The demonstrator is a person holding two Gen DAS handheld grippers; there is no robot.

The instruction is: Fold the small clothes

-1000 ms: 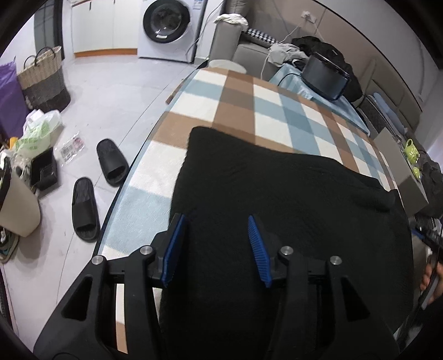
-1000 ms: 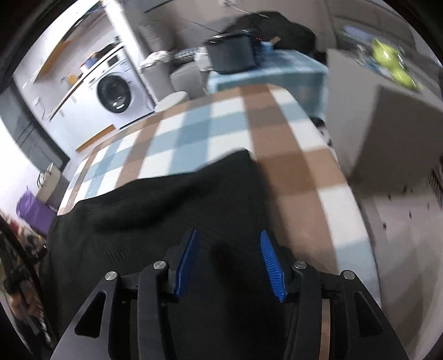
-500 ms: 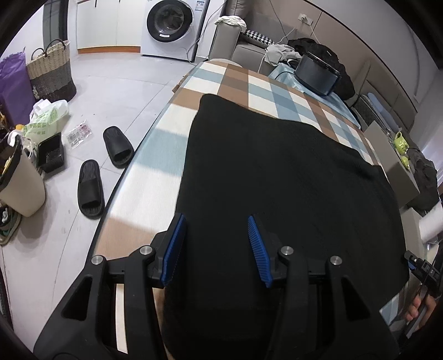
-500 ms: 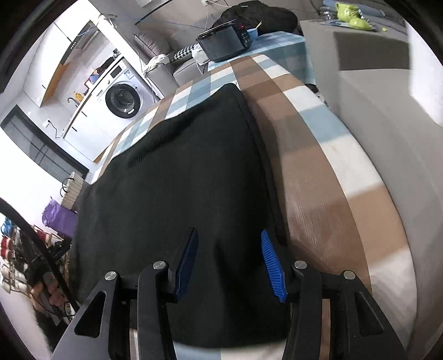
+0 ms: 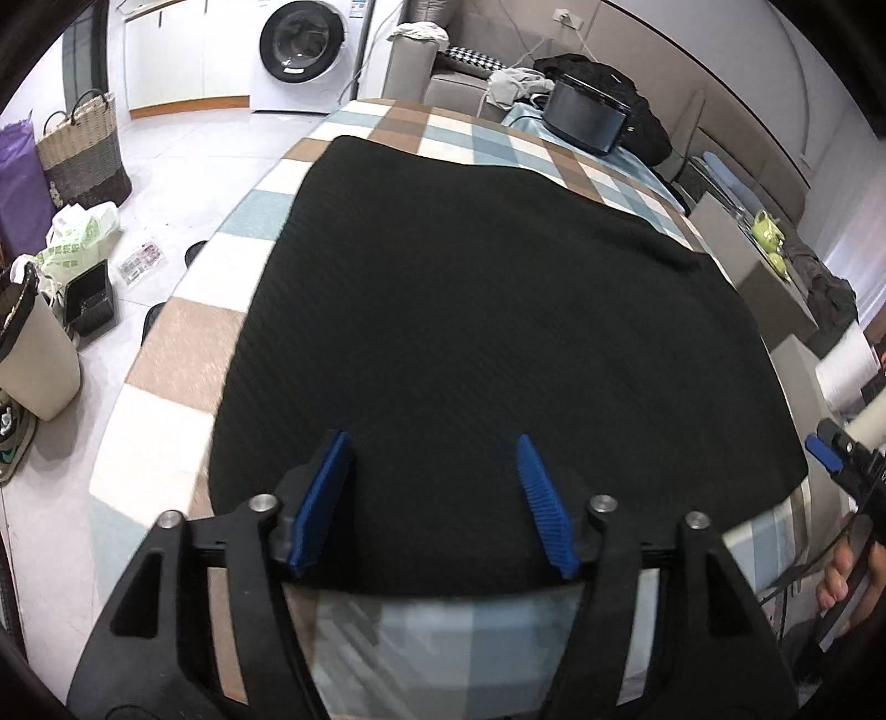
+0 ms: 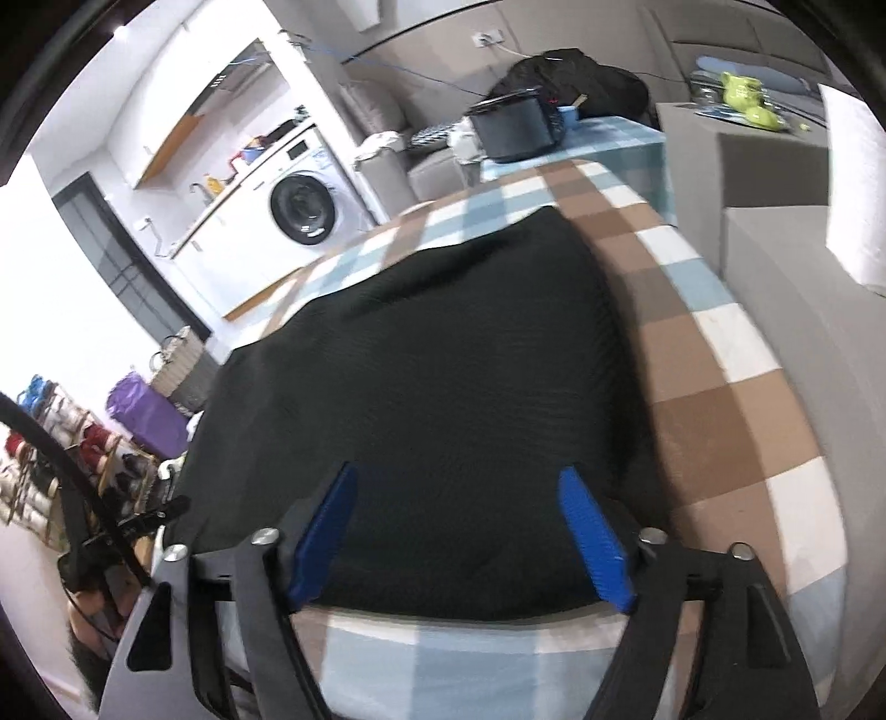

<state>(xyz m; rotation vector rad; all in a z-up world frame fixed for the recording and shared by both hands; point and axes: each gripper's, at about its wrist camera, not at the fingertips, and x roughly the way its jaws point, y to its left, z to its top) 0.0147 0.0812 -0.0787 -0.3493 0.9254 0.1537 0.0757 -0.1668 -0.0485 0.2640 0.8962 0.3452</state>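
A black knit garment lies spread flat on the checked tablecloth; it also shows in the right wrist view. My left gripper is open and empty, hovering over the garment's near edge on its left side. My right gripper is open and empty, hovering over the near edge on the garment's right side. The right gripper's blue tip shows at the right edge of the left wrist view.
The table's near edge lies below both grippers. A dark appliance sits at the table's far end. A grey cabinet stands right of the table. Baskets and bags and a washing machine stand on the floor left.
Both grippers have pulled back toward the near edge and opened wider. The garment, earlier drawn along the table, now lies flat and released with its near hem in view.
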